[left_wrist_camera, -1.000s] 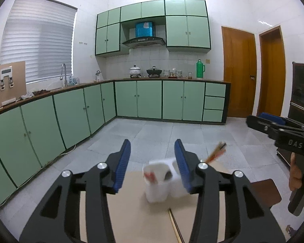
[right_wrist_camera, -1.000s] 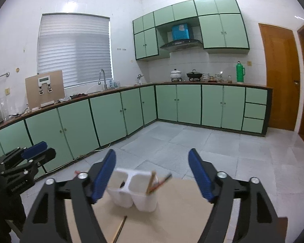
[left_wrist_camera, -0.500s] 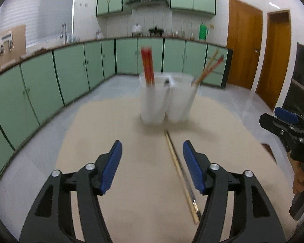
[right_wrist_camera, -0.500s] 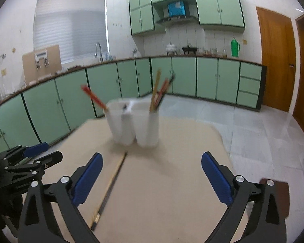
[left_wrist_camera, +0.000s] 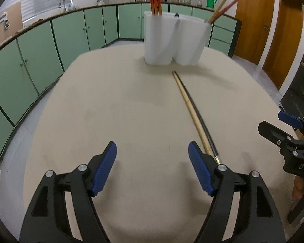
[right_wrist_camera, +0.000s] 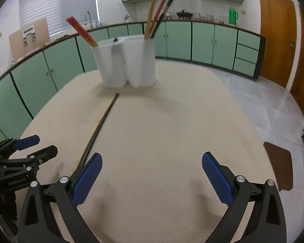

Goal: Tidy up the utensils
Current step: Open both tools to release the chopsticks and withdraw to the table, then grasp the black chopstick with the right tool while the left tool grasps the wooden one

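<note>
White two-cup holder (left_wrist_camera: 173, 40) at the desk's (left_wrist_camera: 121, 111) far end already has several chopsticks; one pair (left_wrist_camera: 194, 113) lies loose. Both hand-held grippers, left (left_wrist_camera: 152, 168) and right (right_wrist_camera: 152, 180), are released and empty, so roughly half done.

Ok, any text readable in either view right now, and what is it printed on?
"DAS", cut off at the frame edge: on the black body of the right gripper, seen from the left wrist view.
Pale lettering on the body of the left gripper, seen from the right wrist view: too blurred to read.
White holder and chopsticks on the table: no text visible.
</note>
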{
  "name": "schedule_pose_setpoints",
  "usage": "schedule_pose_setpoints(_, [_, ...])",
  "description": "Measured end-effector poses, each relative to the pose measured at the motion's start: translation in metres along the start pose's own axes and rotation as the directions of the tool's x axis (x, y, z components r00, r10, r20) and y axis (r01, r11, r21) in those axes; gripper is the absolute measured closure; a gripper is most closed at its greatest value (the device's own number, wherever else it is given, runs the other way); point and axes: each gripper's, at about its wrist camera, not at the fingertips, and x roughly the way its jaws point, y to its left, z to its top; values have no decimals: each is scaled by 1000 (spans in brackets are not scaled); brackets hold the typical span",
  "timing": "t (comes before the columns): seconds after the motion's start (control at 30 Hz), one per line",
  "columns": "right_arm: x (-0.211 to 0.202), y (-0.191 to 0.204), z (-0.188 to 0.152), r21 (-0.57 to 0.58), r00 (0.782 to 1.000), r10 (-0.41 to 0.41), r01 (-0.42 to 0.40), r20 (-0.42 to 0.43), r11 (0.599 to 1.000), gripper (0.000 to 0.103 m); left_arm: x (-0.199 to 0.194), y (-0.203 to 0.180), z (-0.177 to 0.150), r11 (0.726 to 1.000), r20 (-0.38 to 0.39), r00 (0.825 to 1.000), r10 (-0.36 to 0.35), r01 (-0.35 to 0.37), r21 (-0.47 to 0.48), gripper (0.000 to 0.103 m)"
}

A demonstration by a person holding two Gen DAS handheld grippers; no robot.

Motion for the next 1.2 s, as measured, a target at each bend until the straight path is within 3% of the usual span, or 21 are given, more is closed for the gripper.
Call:
schedule_pose_setpoints(0.4, [25,-4,-11,33,990,-14,19,-142,999,6,16,-3,-3,1000,-59,998,13,-13,1,27])
schedule_pose_setpoints(0.6, [23,-1,-11,22,989,-21,25,-144,999,6,12,2,-4,1000,-52,999,9,-9,-12,27])
schedule_pose_setpoints(0.9, [6,33,-20,-36,991,59,-63,-123,997,8,4,23,-11,998,-58,998,40,-43,-52,27])
schedule_pose_setpoints(0.97, [4,43,-20,-61,991,60,-68,-118,996,12,2,26,-12,997,-56,998,41,-45,-63,27])
schedule_pose_setpoints(1.03, [4,52,-21,-85,990,67,-79,-128,993,23,4,27,-11,996,-57,998,41,-45,-71,27])
schedule_pose_setpoints(1.2, [6,63,-25,-90,984,91,-106,-151,990,33,5,26,-11,997,-59,997,49,-53,-62,26])
